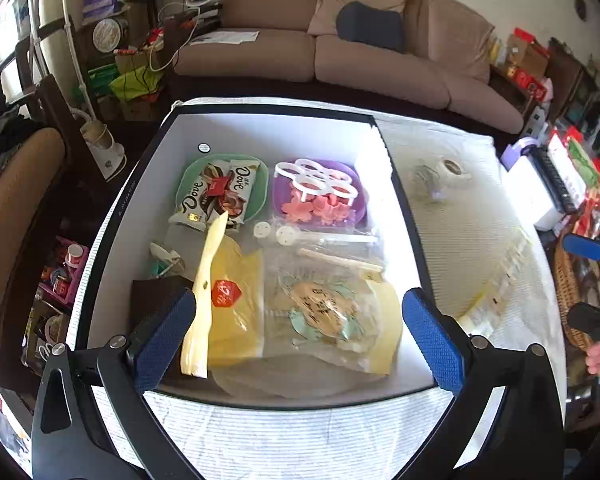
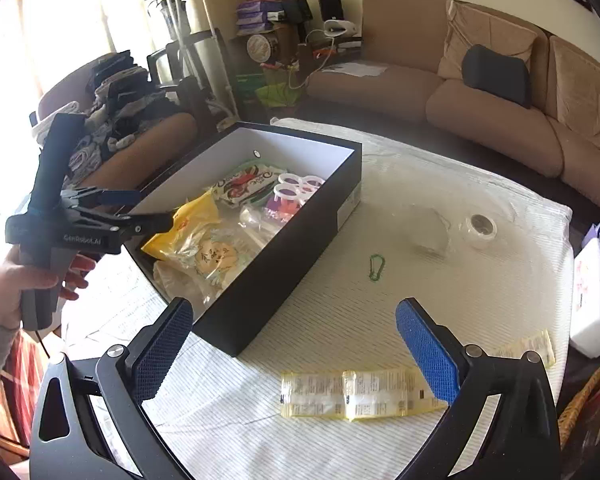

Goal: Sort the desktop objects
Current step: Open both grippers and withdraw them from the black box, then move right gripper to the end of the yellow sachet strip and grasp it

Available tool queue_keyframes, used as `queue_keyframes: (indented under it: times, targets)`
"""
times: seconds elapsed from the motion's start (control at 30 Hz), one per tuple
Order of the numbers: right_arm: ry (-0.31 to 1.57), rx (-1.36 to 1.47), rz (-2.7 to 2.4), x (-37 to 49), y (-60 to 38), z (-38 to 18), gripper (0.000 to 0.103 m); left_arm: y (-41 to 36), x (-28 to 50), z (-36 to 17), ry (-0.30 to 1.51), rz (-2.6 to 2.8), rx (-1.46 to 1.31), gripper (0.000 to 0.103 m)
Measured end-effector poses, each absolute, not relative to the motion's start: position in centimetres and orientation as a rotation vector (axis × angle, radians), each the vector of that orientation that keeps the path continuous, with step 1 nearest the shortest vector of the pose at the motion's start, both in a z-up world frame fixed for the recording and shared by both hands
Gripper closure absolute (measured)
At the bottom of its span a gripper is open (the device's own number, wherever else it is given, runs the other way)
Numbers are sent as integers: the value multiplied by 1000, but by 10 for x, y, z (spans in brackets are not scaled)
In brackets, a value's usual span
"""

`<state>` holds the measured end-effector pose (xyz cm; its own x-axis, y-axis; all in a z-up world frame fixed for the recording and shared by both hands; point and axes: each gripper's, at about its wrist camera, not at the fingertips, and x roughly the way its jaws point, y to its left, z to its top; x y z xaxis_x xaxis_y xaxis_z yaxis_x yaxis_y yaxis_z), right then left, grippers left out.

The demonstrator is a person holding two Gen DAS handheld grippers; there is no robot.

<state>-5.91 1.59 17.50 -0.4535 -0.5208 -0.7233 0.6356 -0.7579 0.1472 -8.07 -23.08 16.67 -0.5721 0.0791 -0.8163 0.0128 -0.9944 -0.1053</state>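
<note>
**Operator:** Hovering with both jaws spread wide and empty. My left hand-held gripper [image 1: 300, 336] hangs over the black cardboard box with the white inside [image 2: 342, 156], pointing steeply down into it; nothing sits between its pads.

**Spotter:** Where is the next thing to sort?

**Operator:** Outside the box, on the white ribbed cloth of the table [image 2: 240, 420]: the yellow-edged strip of printed sachets [image 2: 360, 396] lies on the near side of the box, right before my right hand-held gripper [image 2: 296, 352], just below its blue right pad [image 2: 428, 352]. Its long axis runs across the gap between the fingers rather than along it.

**Spotter:** So the right is the nearer?

**Operator:** Clearly, I'd say. The left is over the box, above the yellow plastic bag [image 1: 236, 308] and the clear packet with a printed label [image 1: 328, 308]. The right tilts down toward the table, jaws level with each other.

**Spotter:** Anything else loose?

**Operator:** A small green wire carabiner [image 2: 377, 267] lies beyond the strip, off the long side of the box, and a white roll of tape [image 2: 481, 229] farther out. I'd roll the wrist before closing on the strip, since it lies flat and thin.
</note>
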Motion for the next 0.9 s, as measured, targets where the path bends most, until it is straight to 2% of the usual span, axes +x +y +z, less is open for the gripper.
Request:
queue_keyframes:
  times: [0.2, 0.4, 0.7, 0.9]
  targets:
    - [59, 1038, -2267, -39, 57, 188, 0, -188, -35, 184, -143, 2745, -1343, 0]
    - [-266, 1119, -2326, -29, 135, 178, 0, -121, -3, 178, -156, 2634, -1223, 0]
    - [-598, 1194, -2322, -27, 211, 118, 0, -14, -15, 107, 31, 2503, -1287, 0]
    - [-671, 1221, -2322, -37, 224, 78, 0, 16, -43, 53, 190, 2476, -1347, 0]
